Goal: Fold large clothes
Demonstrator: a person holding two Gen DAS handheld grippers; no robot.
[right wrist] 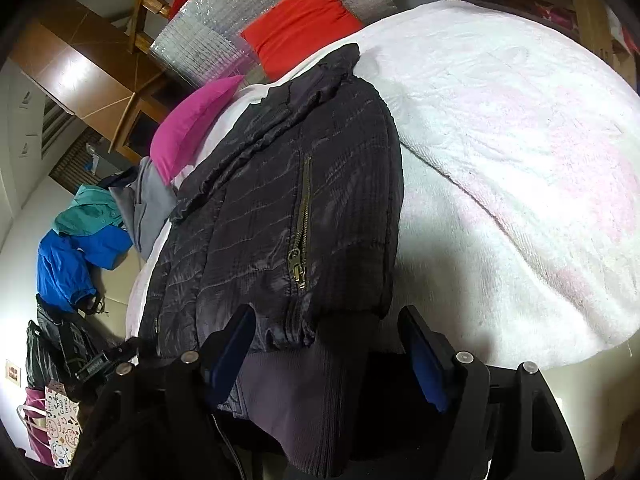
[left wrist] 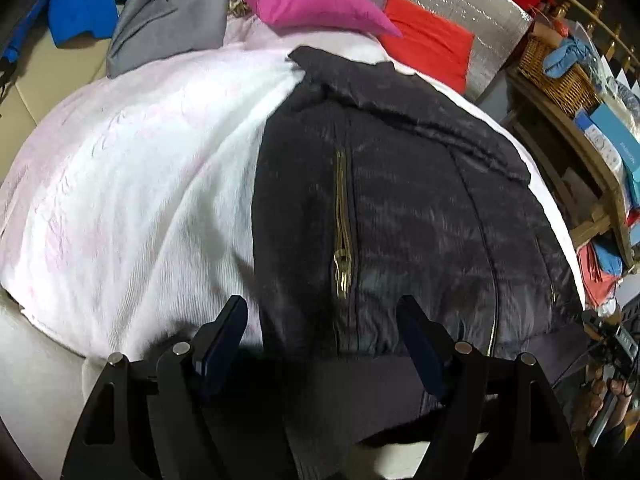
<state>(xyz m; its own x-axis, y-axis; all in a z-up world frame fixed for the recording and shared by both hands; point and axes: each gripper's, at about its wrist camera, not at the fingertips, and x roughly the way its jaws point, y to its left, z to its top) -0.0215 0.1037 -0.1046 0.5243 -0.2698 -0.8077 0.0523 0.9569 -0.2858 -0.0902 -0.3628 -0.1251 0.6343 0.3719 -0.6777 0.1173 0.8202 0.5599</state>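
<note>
A black quilted jacket (left wrist: 400,208) is spread on a white blanket (left wrist: 140,168). Its ribbed hem is straddled, ungripped, by the wide-spread left gripper (left wrist: 324,320) and right gripper (right wrist: 328,332).

"FASHION" in white on a blue box (left wrist: 628,152), far right of the fingers; print on a gift bag (right wrist: 60,432) unreadable.

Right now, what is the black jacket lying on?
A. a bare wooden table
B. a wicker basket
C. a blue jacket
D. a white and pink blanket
D: the black jacket lies flat on the white and pink blanket, which shows around it in both wrist views.
</note>
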